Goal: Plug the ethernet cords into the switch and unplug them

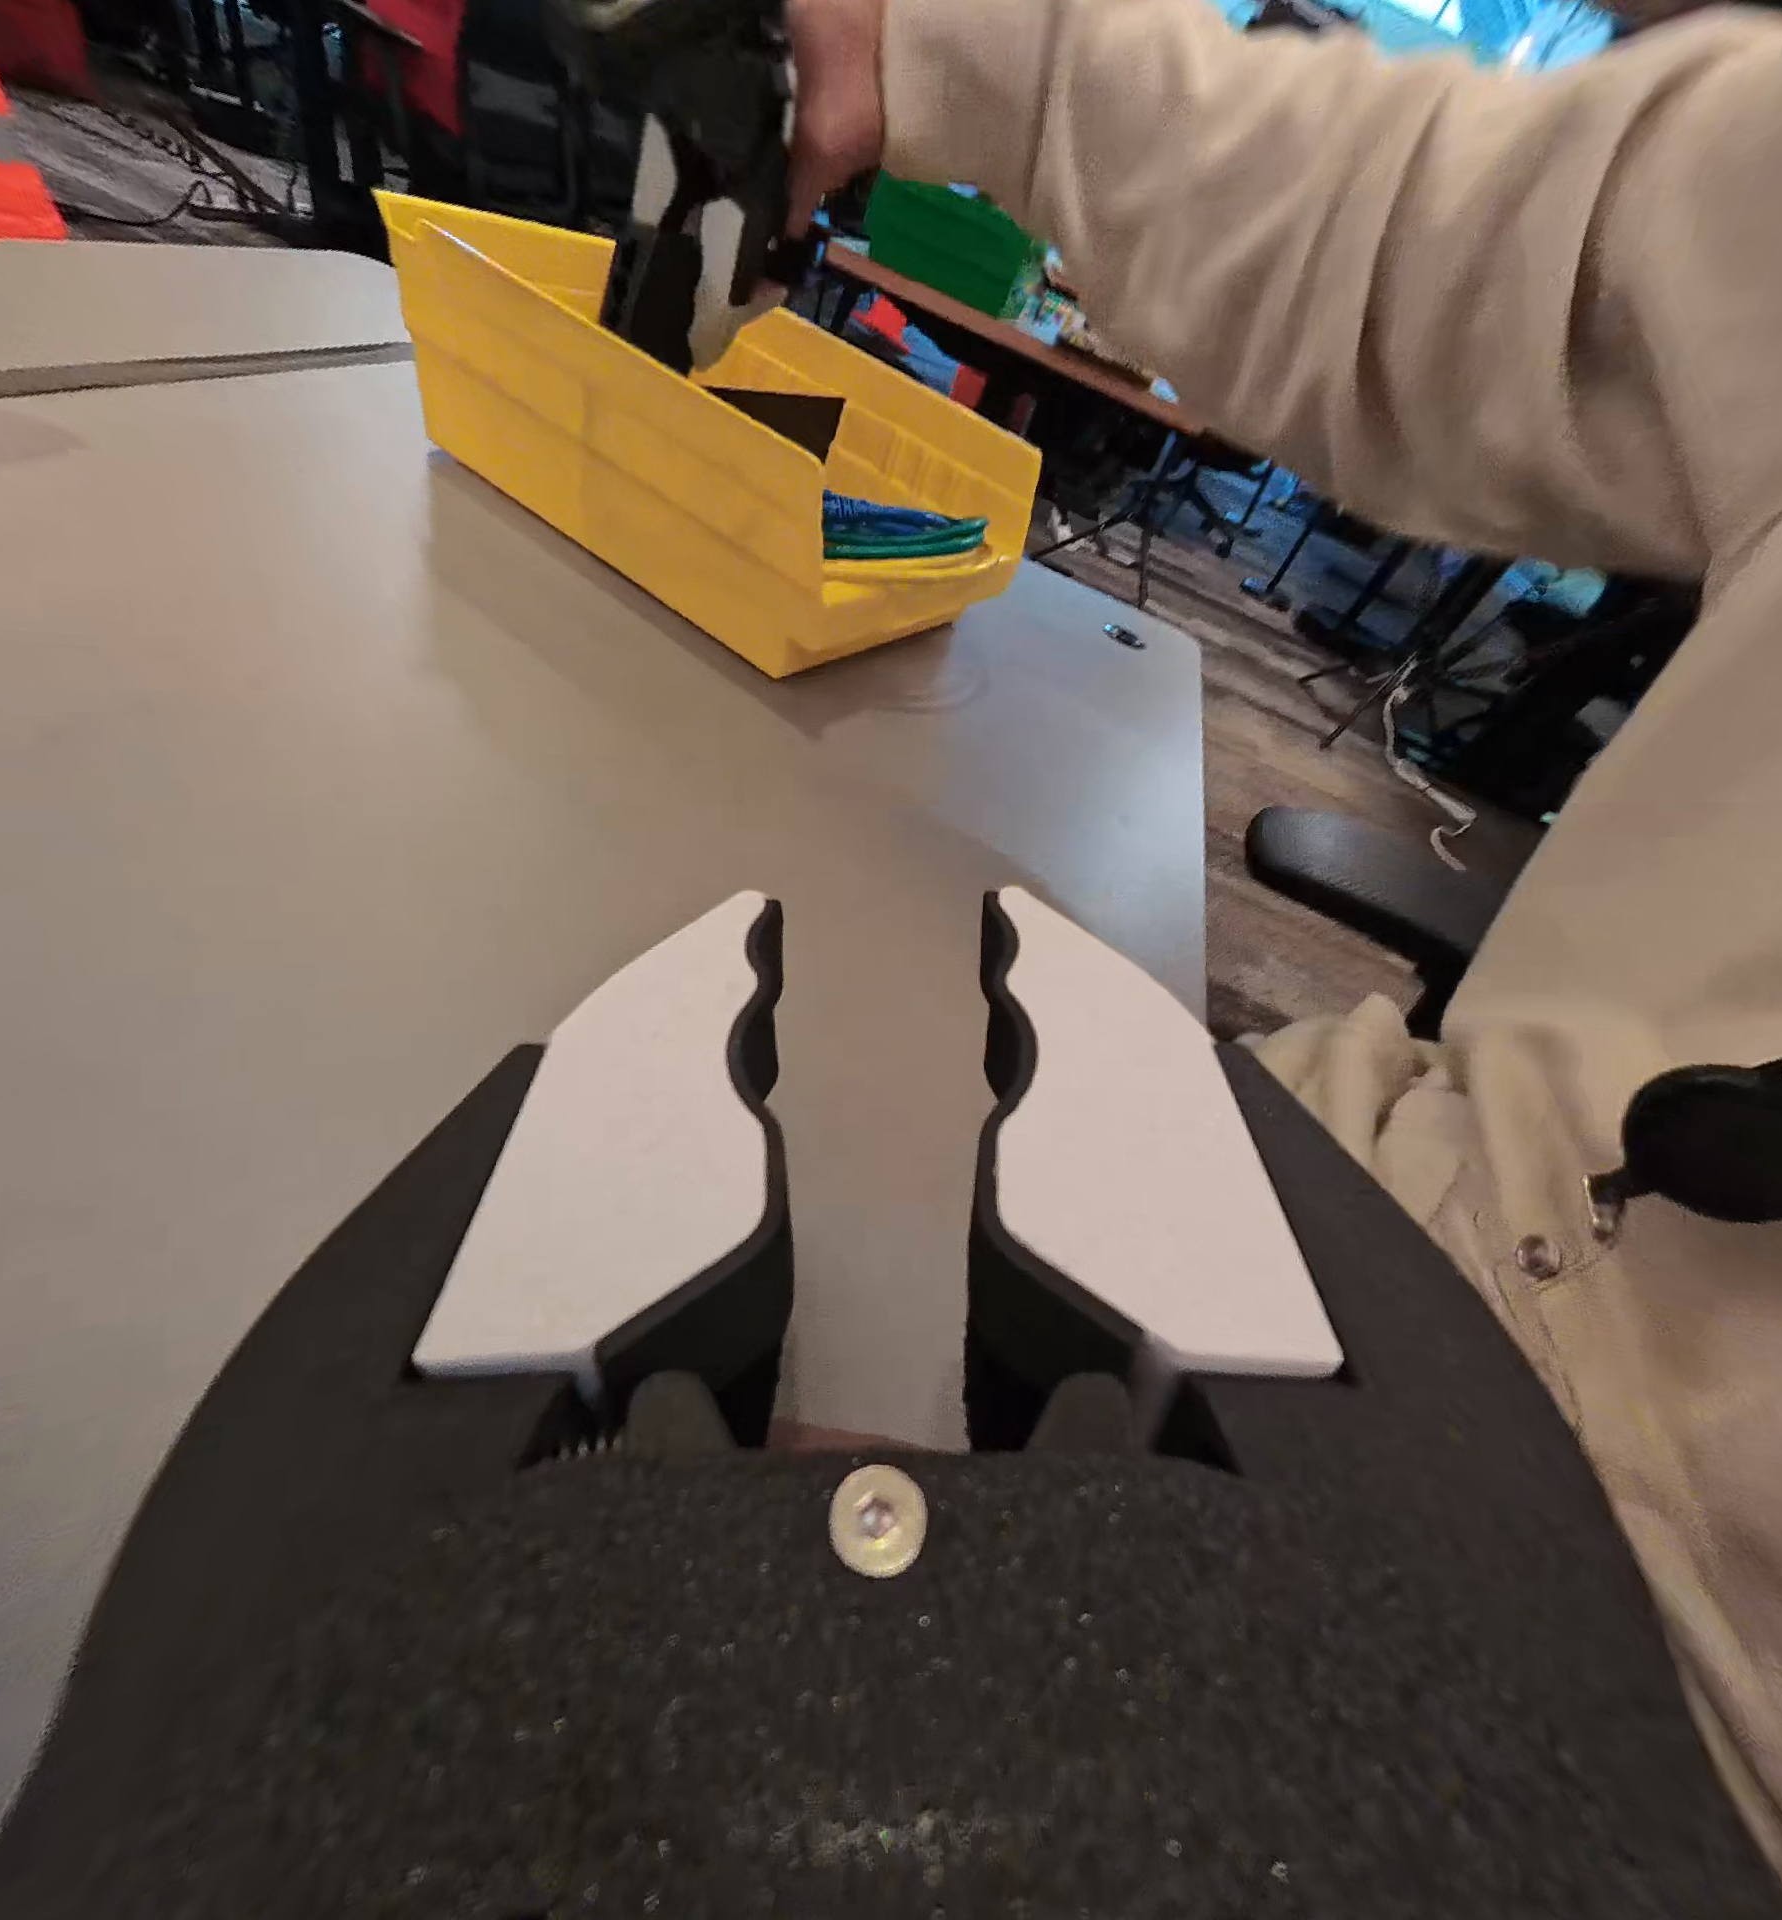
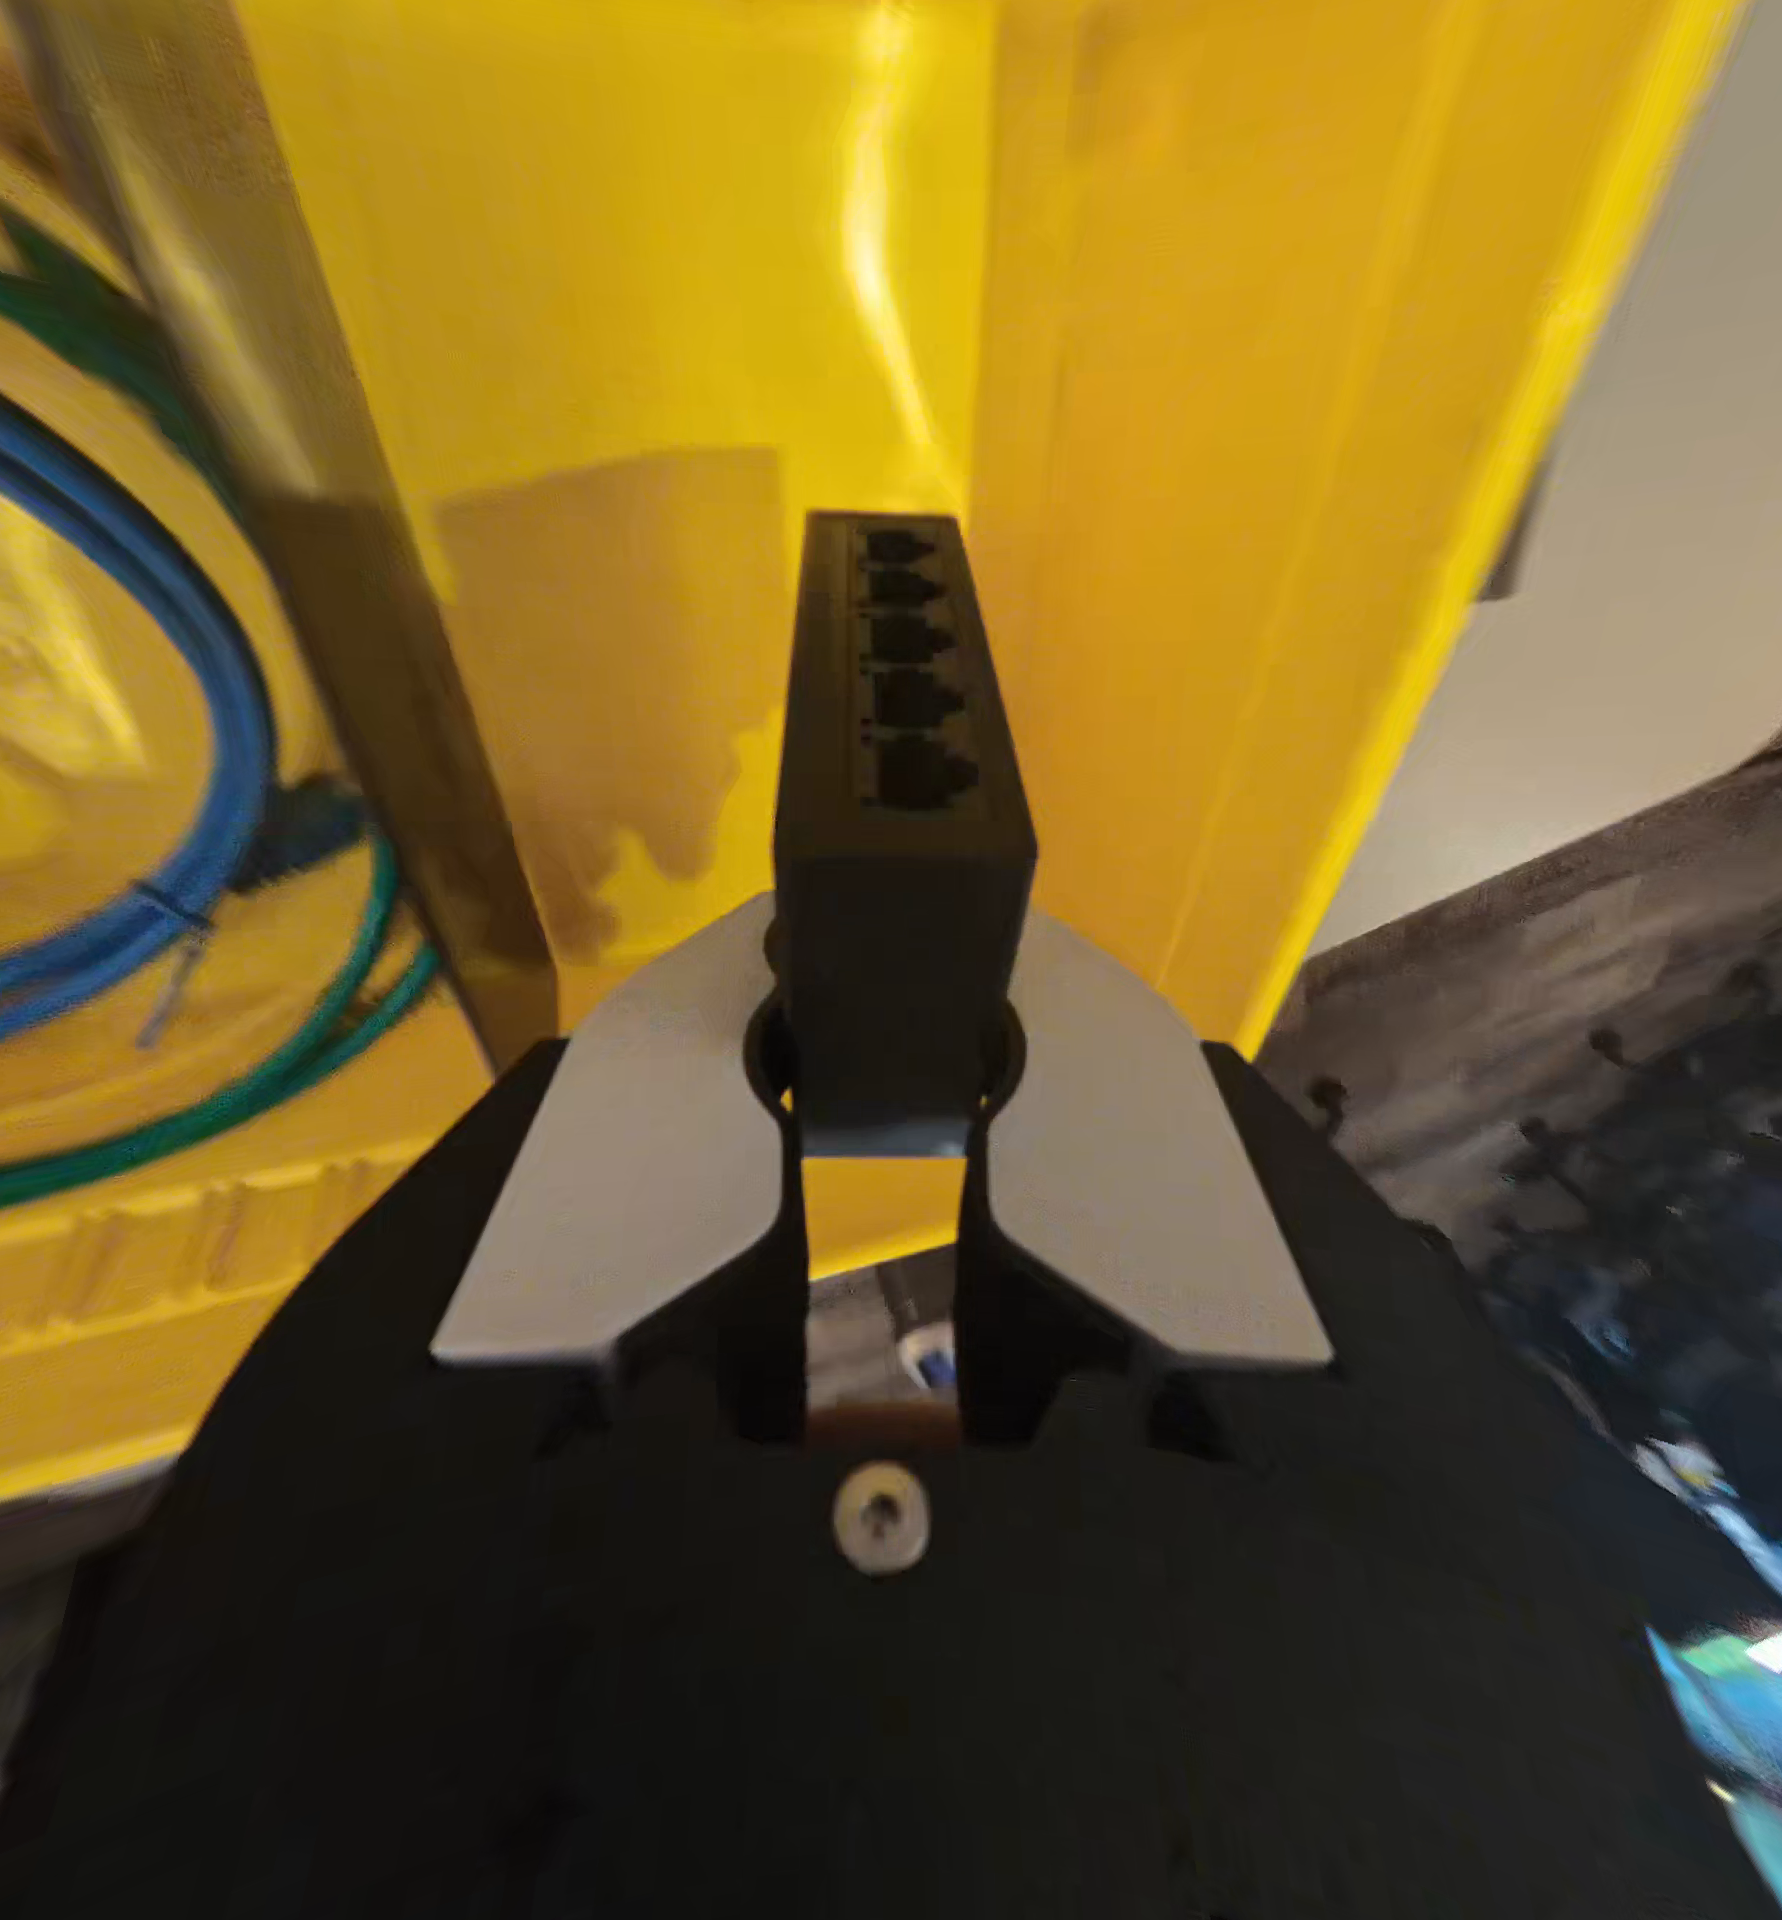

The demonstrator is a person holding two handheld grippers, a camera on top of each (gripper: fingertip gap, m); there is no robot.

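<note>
A black ethernet switch (image 2: 902,707) with a row of several empty ports is held in my right gripper (image 2: 895,930), which is shut on its near end, inside a yellow bin (image 2: 658,260). A coiled blue cord (image 2: 196,665) and a green cord (image 2: 347,1049) lie in the bin's other compartment, to the left past a divider (image 2: 326,582). In the left wrist view, the right gripper (image 1: 705,312) reaches down into the far end of the bin (image 1: 638,468), and the cords (image 1: 897,530) show at its near end. My left gripper (image 1: 882,914) is open and empty, low over the grey table (image 1: 295,779).
A person's cream sleeve (image 1: 1334,260) stretches across the upper right to the bin. The table's right edge (image 1: 1204,831) is close to my left gripper, with a black chair armrest (image 1: 1365,883) beyond it. Other tables and a green bin (image 1: 949,244) stand behind.
</note>
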